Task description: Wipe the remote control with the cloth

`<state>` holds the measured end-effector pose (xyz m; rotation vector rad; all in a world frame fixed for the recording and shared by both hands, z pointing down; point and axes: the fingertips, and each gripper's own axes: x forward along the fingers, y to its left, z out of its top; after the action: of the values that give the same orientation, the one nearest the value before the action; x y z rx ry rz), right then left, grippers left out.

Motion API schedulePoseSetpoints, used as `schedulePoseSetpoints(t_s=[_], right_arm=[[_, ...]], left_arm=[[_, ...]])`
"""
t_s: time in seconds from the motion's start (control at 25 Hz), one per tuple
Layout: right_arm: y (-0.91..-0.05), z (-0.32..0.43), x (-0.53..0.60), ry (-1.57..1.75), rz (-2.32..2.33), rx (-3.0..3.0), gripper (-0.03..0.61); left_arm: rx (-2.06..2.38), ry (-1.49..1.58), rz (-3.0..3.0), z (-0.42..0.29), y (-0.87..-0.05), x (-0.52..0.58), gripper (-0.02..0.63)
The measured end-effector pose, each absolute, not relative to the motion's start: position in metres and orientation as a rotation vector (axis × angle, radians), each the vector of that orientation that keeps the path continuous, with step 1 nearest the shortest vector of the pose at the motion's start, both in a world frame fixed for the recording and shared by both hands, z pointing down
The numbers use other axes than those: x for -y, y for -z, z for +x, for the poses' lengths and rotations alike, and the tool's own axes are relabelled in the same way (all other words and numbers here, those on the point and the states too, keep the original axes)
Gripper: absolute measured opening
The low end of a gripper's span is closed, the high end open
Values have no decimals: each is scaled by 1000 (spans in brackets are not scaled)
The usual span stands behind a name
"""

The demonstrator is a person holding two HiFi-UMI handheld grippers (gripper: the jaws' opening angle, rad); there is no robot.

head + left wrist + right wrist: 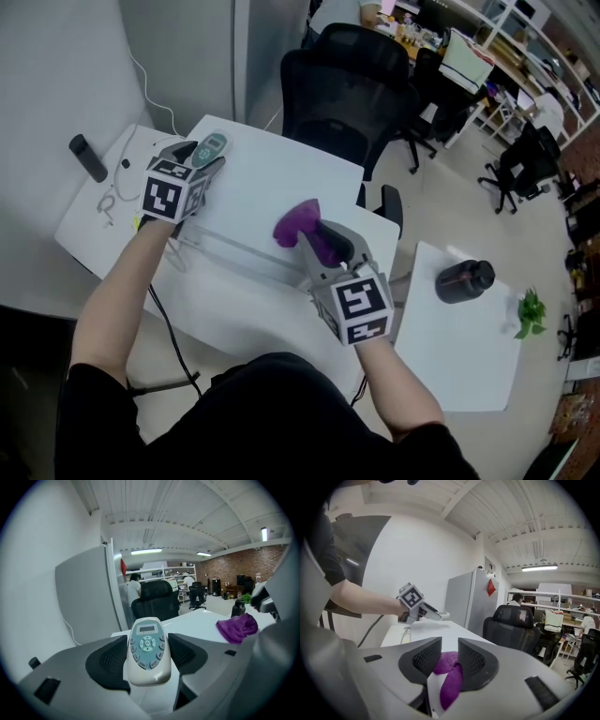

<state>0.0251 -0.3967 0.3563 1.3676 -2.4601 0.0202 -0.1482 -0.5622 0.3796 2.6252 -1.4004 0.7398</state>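
left fingers [106, 661] grip remote control [147, 650]

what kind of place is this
Most likely an open-plan office or lab workspace: a white table, a black office chair beside it, rows of desks with more chairs behind, and a brick wall at the far end.

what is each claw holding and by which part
Left claw grips the remote control by its two long sides, about mid-length. Right claw stands open around a fold of the cloth, not pinching it.
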Motion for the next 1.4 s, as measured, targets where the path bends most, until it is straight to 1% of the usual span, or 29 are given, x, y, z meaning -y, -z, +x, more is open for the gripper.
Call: schedulePoseSetpoints(t_s=[0.12, 0.2, 0.6, 0.64, 0.68, 0.76, 0.8, 0.96, 1.12, 1.28, 1.4], right_arm=[[-372, 30, 412, -37, 1327, 2401, 218], [-380, 33, 420, -36, 1299, 2359, 243], [-427, 37, 436, -204, 1147, 2233, 256], [-428, 38, 434, -216, 1143, 2230, 254], [-427, 39, 433, -218, 1141, 2229, 197], [-422, 39, 427, -200, 1156, 2234, 152], [-418, 40, 422, -186, 1172, 2244, 144], [-387, 48, 389, -109, 1246, 2339, 138], [-347, 58, 332, -15, 1276, 2476, 135], [-314, 68, 265, 74, 1244, 2607, 133], [-308, 60, 217, 113, 1129, 2675, 133]], left_arm=[[1391, -712, 2693, -140, -366, 531, 256], [1385, -688, 2725, -135, -359, 512, 256], [1365, -699, 2827, -112, -347, 439, 256], [1368, -704, 2840, -109, -345, 433, 256], [1371, -709, 2853, -106, -344, 427, 256], [1379, -715, 2875, -102, -343, 415, 256], [1386, -717, 2886, -100, -342, 408, 256], [1418, -724, 2927, -85, -339, 372, 256], [1468, -747, 2946, -62, -347, 318, 256], [1521, -853, 2996, -32, -356, 258, 256], [1535, -953, 3010, -10, -370, 217, 256]])
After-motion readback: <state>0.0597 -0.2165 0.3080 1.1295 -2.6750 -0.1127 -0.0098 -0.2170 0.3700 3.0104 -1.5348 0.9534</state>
